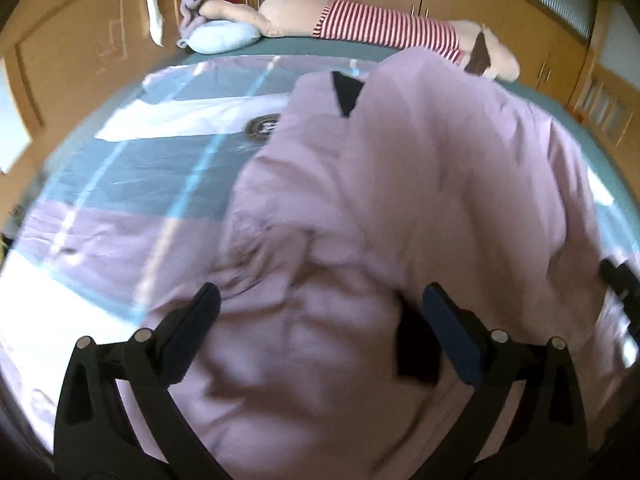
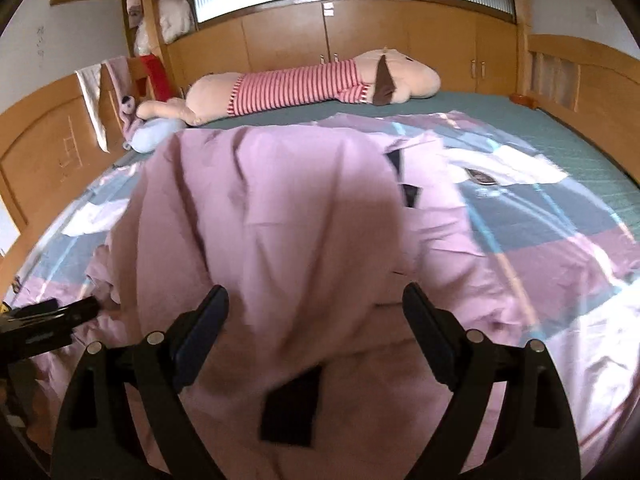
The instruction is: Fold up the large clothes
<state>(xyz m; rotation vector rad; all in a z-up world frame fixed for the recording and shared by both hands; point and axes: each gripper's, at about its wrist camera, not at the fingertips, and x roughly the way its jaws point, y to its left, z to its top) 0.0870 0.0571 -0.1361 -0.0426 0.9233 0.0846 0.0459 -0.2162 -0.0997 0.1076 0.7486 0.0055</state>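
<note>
A large pink garment [image 1: 400, 184] with black patches lies rumpled on the bed; it also fills the middle of the right wrist view [image 2: 264, 208]. My left gripper [image 1: 320, 300] is open, its fingers spread over the pink cloth near a black patch [image 1: 416, 344], holding nothing. My right gripper [image 2: 316, 300] is open above the garment, with a black patch [image 2: 292, 412] below it. The left gripper also shows at the left edge of the right wrist view [image 2: 52, 316]. Part of the right gripper shows at the right edge of the left wrist view [image 1: 620, 284].
The bed has a checked pink, grey and white cover [image 1: 140, 184] over a green sheet [image 2: 500, 108]. A long plush toy in a red striped shirt [image 2: 300, 84] and a pale blue pillow [image 1: 224, 38] lie at the far side. Wooden cabinets [image 2: 360, 36] surround the bed.
</note>
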